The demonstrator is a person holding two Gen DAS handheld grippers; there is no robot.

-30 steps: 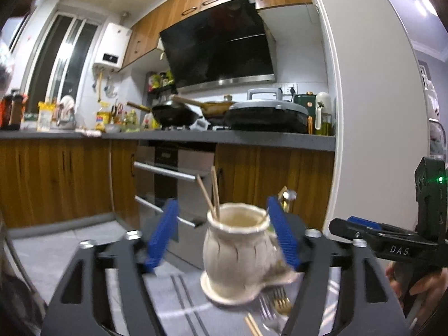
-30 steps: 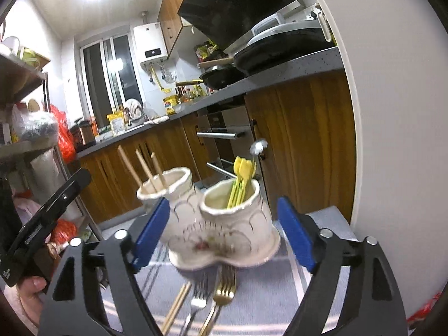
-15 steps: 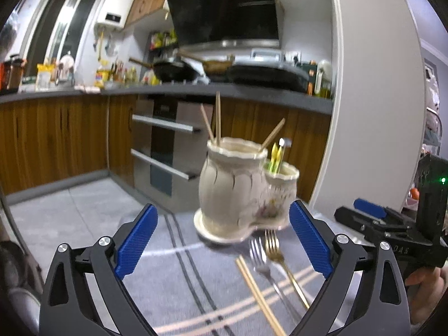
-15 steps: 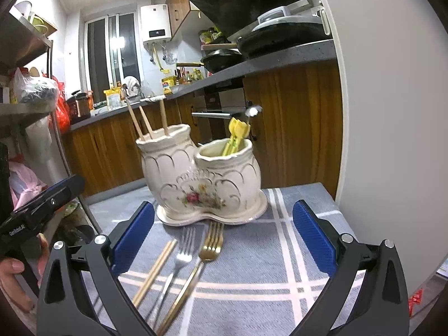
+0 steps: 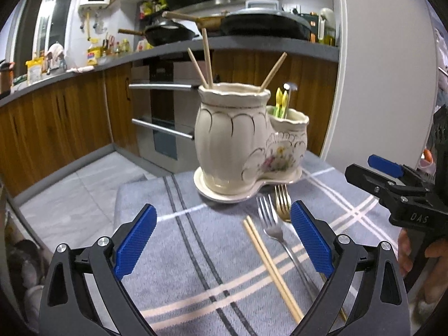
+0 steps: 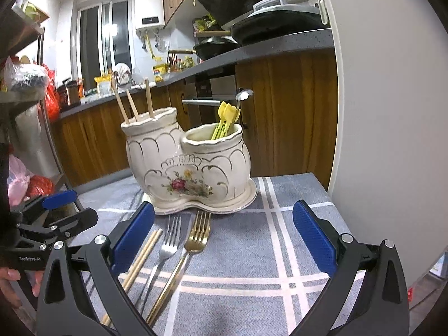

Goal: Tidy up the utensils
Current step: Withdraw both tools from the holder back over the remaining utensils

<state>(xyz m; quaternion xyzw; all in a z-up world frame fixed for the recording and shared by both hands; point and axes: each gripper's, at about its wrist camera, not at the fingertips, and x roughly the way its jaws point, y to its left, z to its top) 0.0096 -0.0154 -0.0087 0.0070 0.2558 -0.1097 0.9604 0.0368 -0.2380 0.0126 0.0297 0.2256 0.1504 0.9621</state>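
**Both grippers spread wide before the utensil holder**

A kitchen is seen beyond the tabletop point(image 6: 294, 224), which is covered by a grey cloth with pale and dark stripes. Wooden cabinets, an oven front and a dark counter with pans are ranged behind it, and a white wall panel stands to the right.

Straight ahead of the right gripper point(image 6: 224, 238) a cream ceramic holder point(image 6: 193, 168) of two joined pots is set upright on its own saucer. Three chopsticks point(image 6: 131, 106) stand in the taller left pot, pointing up and leaning apart. Yellow-handled utensils point(image 6: 226, 120) and a metal spoon stand in the lower right pot.

Between the holder and the grippers three things lie flat, touching nothing in either gripper: a gold fork point(image 6: 196, 240), a silver fork point(image 6: 168, 243) just to its left, and a pair of chopsticks point(image 6: 140, 257) left again. The long axes run away from the grippers, tines toward the holder's saucer.

The left gripper point(image 5: 224, 240) has just been opening; its blue pads are spread, nothing pinched. The right gripper has just been opening too and is spread, nothing gripped. Each gripper is seen at the edge of the other's view, held by a hand point(image 6: 11, 282).
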